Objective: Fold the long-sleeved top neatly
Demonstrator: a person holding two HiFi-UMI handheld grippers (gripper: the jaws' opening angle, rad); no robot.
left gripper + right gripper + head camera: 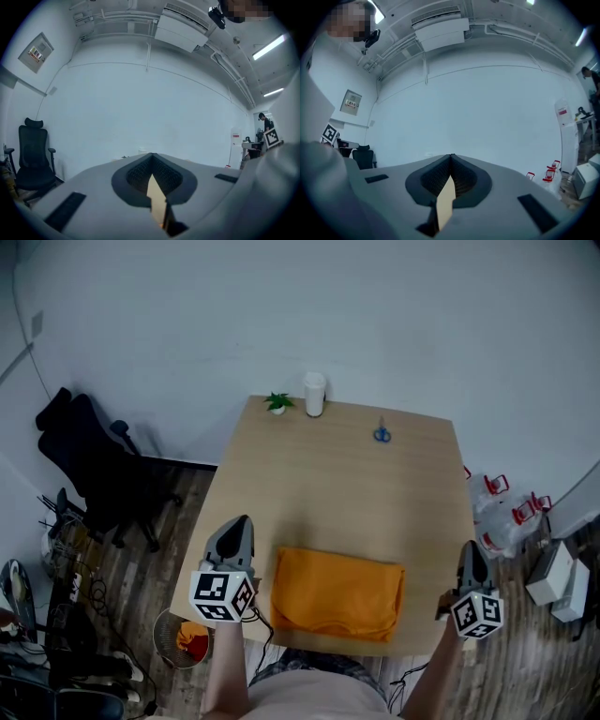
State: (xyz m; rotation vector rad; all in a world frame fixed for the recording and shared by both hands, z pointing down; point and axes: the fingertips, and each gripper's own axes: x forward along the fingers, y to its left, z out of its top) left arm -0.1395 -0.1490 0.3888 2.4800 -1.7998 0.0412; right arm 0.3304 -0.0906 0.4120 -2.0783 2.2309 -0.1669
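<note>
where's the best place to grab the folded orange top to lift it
Probably take the orange top by its two short side edges, left claw from the left, right claw from the right. It lies as a flat, wide rectangle at the near edge of the table, a claw on each side; both are shut, so open them first.

Looks straight along the right gripper, jaws pressed together at the tips, nothing caught between them. Shows a thin tan strip of counter through the slit below the tips. Faces a plain white wall. Takes in an air-conditioning unit high up, a framed notice at left, a black office chair low at left, and red-handled objects near the floor at right.
</note>
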